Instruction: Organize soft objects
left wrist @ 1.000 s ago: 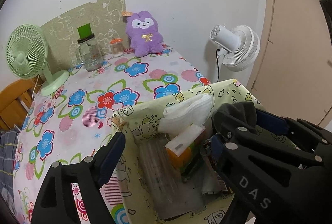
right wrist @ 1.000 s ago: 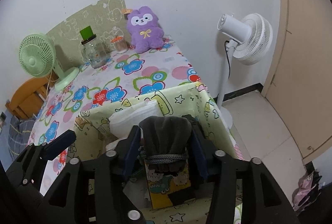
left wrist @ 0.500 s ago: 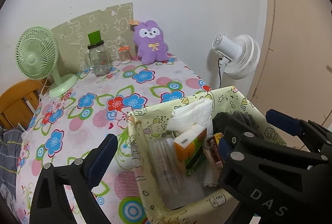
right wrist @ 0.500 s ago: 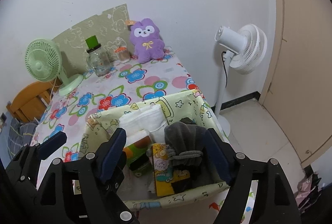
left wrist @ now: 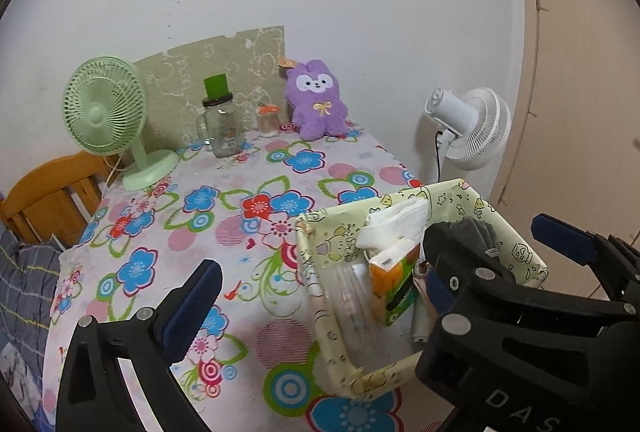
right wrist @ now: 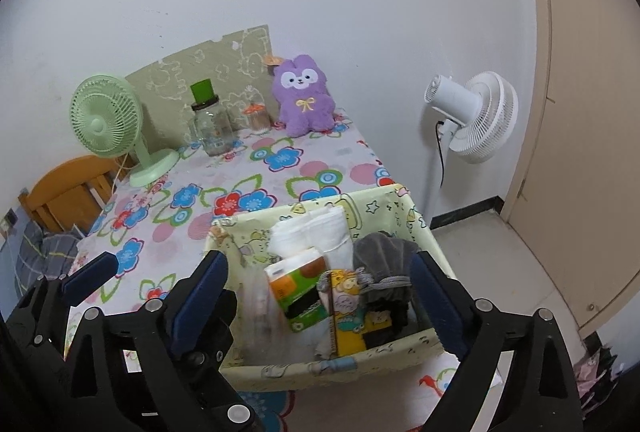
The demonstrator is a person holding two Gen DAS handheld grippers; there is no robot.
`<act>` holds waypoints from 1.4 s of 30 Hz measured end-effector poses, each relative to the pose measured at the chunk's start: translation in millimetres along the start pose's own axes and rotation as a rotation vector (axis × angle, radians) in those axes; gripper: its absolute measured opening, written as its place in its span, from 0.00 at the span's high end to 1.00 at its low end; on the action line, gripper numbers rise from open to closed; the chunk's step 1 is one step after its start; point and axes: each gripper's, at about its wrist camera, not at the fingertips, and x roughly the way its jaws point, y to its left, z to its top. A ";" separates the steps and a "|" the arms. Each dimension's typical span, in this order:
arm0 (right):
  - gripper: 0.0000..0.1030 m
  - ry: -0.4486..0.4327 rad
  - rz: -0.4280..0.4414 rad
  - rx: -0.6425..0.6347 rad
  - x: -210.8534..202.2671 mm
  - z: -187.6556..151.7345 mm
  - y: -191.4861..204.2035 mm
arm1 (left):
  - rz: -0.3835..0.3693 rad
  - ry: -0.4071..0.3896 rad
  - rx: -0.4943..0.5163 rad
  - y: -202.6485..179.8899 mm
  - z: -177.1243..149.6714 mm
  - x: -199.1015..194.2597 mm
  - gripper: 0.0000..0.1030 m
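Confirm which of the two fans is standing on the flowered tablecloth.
The small mint-green desk fan, on its round base at the table's far left corner. The white pedestal fan stands on the floor beside the table's right edge, by the wall.

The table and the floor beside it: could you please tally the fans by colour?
Green fan, standing on the table: 1
White fan, standing on the floor: 1
Total: 2

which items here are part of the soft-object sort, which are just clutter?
Job:
storage box
grey pouch
white cloths
tissue pack
purple plush, not yet boxed

Clutter:
green fan
glass jar
white fan
wooden chair
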 end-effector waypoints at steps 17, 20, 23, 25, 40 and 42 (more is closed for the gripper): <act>0.01 -0.101 0.053 -0.060 -51.3 -5.7 53.4 | 0.084 -0.092 -0.064 52.9 -11.2 -58.0 0.00; 0.01 -0.120 0.063 -0.075 -59.5 -7.1 64.9 | 0.110 -0.108 -0.067 64.3 -13.3 -68.5 0.00; 0.01 -0.138 0.078 -0.089 -67.4 -8.2 75.5 | 0.128 -0.126 -0.074 74.3 -16.4 -77.6 0.00; 0.01 -0.153 0.084 -0.099 -72.7 -9.1 82.6 | 0.134 -0.136 -0.087 82.8 -17.8 -83.6 0.00; 0.01 -0.211 0.108 -0.115 -100.0 -18.2 113.5 | 0.197 -0.190 -0.174 132.6 -36.6 -119.3 0.00; 0.01 -0.215 0.109 -0.110 -101.9 -19.2 113.9 | 0.196 -0.196 -0.177 133.9 -38.8 -123.2 0.00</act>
